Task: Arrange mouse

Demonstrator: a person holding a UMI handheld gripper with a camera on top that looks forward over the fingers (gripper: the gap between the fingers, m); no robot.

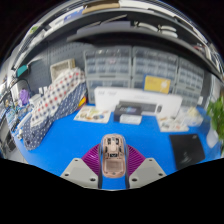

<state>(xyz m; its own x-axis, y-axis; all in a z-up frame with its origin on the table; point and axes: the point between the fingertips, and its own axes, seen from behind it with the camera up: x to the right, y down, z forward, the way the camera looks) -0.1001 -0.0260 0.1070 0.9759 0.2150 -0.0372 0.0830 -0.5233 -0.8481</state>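
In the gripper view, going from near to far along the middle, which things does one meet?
Mouse between the jaws of the gripper, then bare blue table, then the white device, then the wall of small drawer cabinets.

There is one view only, from a wide-angle camera riding on the gripper (113, 172). It looks forward and slightly down along the fingers at lower centre, low over the blue table (70, 140), toward shelving across the upper frame.
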